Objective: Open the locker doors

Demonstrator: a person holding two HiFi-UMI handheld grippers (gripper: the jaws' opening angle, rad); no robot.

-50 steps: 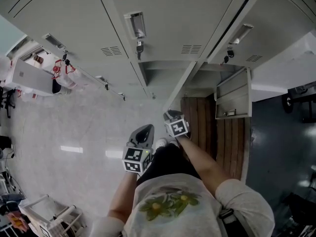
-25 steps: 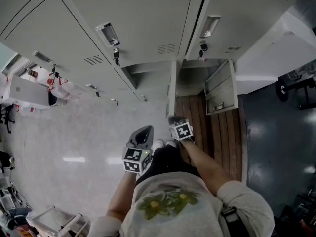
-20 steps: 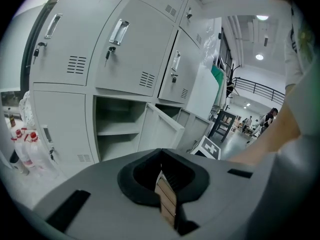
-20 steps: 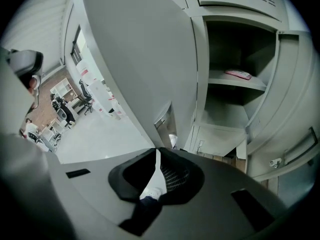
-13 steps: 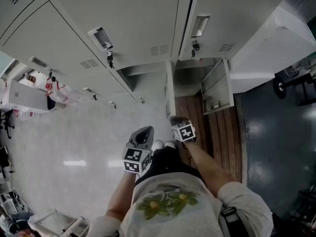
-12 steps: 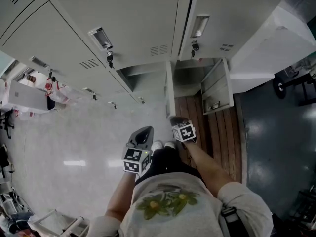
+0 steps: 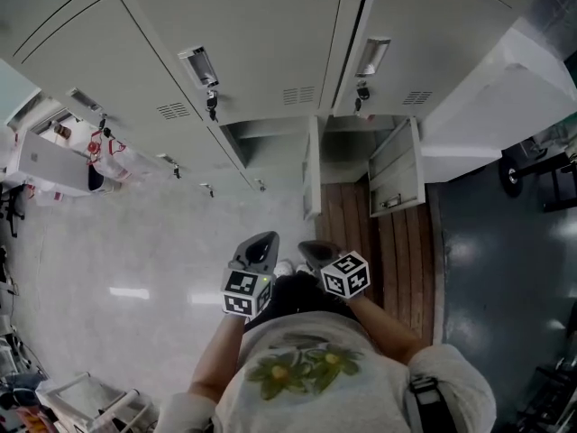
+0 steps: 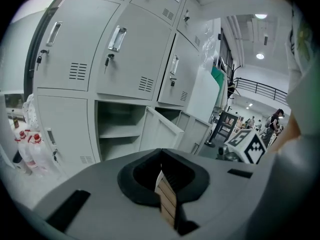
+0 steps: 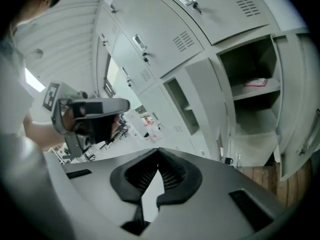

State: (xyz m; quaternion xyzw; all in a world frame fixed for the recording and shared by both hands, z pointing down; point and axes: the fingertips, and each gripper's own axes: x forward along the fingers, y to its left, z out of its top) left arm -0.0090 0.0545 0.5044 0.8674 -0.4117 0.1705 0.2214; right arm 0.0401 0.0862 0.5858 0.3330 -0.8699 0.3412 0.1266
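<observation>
Beneath the closed upper lockers (image 7: 261,34), the left open door (image 7: 311,174) stands beside the right open door (image 7: 394,170).

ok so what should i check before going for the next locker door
1. Lower lockers opened: ok, left lower door and right lower door stand open.
2. Next target clear: ok, upper door handle has nothing in front of it.
3. Is the right gripper empty: ok, jaws have just closed, nothing between them.
4. Is the left gripper empty: ok, jaws together.
5. Jaws open for a handle: not ok, both shut.
6. Upper doors unlocked: cannot tell; a key hangs below the handle.
</observation>
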